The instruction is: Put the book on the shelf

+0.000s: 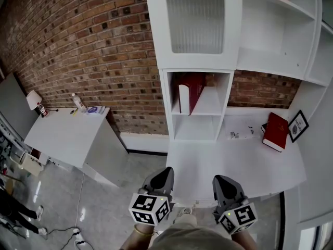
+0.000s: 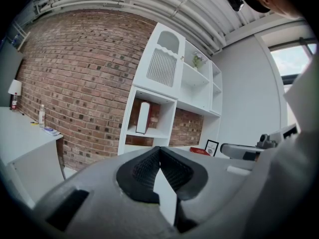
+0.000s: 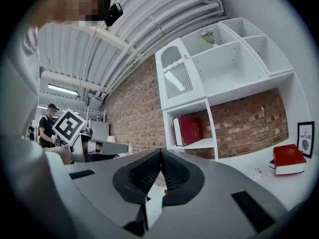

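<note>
A red book [image 1: 276,130] [image 3: 288,158] lies flat on the white desk [image 1: 223,165] at the right, next to a small framed picture [image 1: 298,125]. Another red book [image 1: 188,91] [image 3: 189,130] [image 2: 144,117] stands upright in the upper cubby of the white shelf unit [image 1: 197,105]. My left gripper [image 1: 162,180] [image 2: 159,149] and right gripper [image 1: 225,184] [image 3: 161,152] hover side by side over the desk's front edge, well short of the lying book. Both have their jaws pressed together with nothing between them.
A paper slip [image 1: 240,135] lies on the desk left of the lying book. A second white table [image 1: 67,134] with a bottle and small items stands at the left against the brick wall. A person [image 3: 48,124] stands in the background. The lower cubby [image 1: 195,127] holds nothing.
</note>
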A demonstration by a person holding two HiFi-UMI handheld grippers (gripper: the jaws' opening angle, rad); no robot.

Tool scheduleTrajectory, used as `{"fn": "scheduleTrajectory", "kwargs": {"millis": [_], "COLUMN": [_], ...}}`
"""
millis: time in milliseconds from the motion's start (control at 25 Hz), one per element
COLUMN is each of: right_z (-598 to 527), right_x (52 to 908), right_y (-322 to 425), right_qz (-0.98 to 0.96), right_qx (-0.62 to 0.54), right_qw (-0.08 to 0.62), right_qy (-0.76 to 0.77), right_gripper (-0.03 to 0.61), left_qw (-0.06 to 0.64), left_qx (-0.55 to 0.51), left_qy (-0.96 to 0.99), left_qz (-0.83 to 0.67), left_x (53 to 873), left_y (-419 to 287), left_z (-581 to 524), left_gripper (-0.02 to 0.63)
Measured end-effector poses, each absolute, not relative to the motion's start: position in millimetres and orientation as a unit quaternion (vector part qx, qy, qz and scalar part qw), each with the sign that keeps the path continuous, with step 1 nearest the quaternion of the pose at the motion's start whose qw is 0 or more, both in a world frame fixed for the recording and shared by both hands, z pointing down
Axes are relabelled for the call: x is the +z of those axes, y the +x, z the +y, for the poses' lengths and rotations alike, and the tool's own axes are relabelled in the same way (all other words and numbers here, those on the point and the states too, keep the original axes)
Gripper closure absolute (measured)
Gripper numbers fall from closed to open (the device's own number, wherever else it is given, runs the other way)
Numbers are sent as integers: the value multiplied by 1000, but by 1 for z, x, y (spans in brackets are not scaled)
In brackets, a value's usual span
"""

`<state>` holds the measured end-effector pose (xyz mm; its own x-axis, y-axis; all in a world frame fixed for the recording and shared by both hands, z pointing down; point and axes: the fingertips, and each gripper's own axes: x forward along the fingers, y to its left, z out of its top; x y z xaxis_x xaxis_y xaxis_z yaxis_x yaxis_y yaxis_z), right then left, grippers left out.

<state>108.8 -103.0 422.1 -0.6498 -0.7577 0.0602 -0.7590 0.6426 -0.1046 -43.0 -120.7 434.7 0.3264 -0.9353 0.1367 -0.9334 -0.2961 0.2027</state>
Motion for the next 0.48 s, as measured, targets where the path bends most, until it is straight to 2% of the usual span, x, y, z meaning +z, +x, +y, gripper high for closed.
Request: {"fn": "scheduleTrajectory", "kwargs": {"millis": [480], "right_z": [-105], "right_x": [424], "right_y": [110], "right_qz": [-906], "right_qx": [64], "right_qw": [0], "right_qy": [419], "right_gripper": [571], "left_qw": [126], "left_qx": [-1], "left_qy": [802], "left_qz": [-583], "left_x": [439], "left_y": [-43], "left_z": [-120], "left_gripper": [604]}}
